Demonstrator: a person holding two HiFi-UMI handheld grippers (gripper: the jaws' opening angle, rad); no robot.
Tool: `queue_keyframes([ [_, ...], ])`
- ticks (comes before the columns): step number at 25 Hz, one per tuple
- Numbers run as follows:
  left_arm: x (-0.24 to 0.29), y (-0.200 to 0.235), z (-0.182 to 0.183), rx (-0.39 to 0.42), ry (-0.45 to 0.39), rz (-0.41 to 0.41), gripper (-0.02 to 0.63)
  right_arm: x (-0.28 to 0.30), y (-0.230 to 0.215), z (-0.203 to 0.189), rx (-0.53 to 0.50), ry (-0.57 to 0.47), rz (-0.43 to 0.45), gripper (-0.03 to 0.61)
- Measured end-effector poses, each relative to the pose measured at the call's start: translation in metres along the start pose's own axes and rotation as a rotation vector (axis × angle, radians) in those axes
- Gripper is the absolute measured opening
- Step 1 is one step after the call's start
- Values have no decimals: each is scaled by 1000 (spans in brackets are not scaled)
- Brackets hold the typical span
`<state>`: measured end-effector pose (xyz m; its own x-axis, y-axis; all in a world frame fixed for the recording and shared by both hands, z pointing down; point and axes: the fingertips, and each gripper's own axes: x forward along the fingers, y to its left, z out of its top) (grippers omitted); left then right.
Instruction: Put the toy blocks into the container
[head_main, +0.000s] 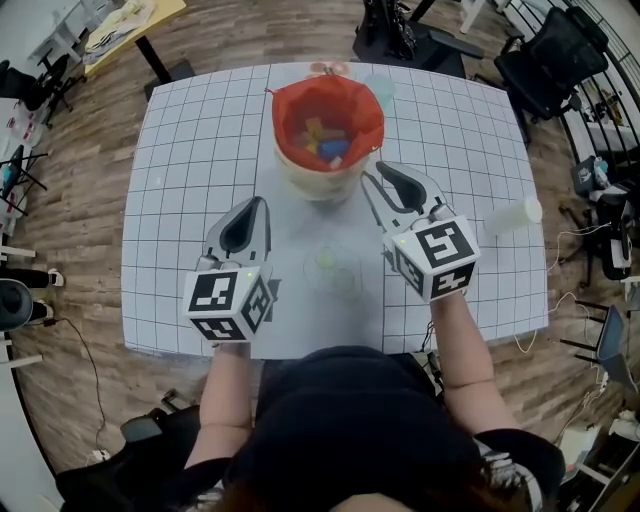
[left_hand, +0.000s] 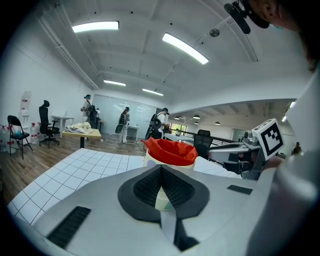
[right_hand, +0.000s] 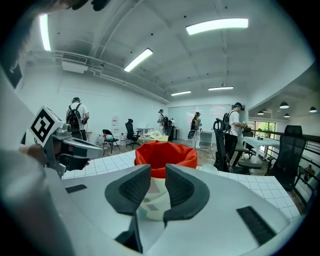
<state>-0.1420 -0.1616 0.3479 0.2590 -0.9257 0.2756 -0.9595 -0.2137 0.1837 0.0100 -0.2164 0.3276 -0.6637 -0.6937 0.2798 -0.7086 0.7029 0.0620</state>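
Two hand-held grippers hover over a white grid-marked table (head_main: 200, 150). The left gripper (left_hand: 161, 169) has its jaws pressed together on nothing. The right gripper (right_hand: 157, 172) has its jaws slightly apart and is equally empty. Just beyond both tips stands the cream round tub lined with a red plastic bag (head_main: 318, 182), and the small yellow, blue and orange toy blocks (head_main: 325, 142) lie inside it. No block is visible on the table, so the job looks all but finished, though a faint greenish mark between the grippers is too vague to name. A clear plastic cup (head_main: 513, 216) lies on its side well off to the right. Only the head view looks down into the tub; the gripper views catch just its wall and red rim, with people standing in the room beyond
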Motion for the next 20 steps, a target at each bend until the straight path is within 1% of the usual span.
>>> queue_keyframes([
  [4, -3, -2, 1, -3, -12, 4, 25, -11, -2, -8, 37, 3, -9, 84],
  [15, -7, -5, -5, -15, -19, 10, 25, -26, -3, -25, 90, 11, -20, 17],
  [20, -10, -6, -8, -11, -12, 21, 25, -31, -3, -32, 116, 13, -20, 16],
])
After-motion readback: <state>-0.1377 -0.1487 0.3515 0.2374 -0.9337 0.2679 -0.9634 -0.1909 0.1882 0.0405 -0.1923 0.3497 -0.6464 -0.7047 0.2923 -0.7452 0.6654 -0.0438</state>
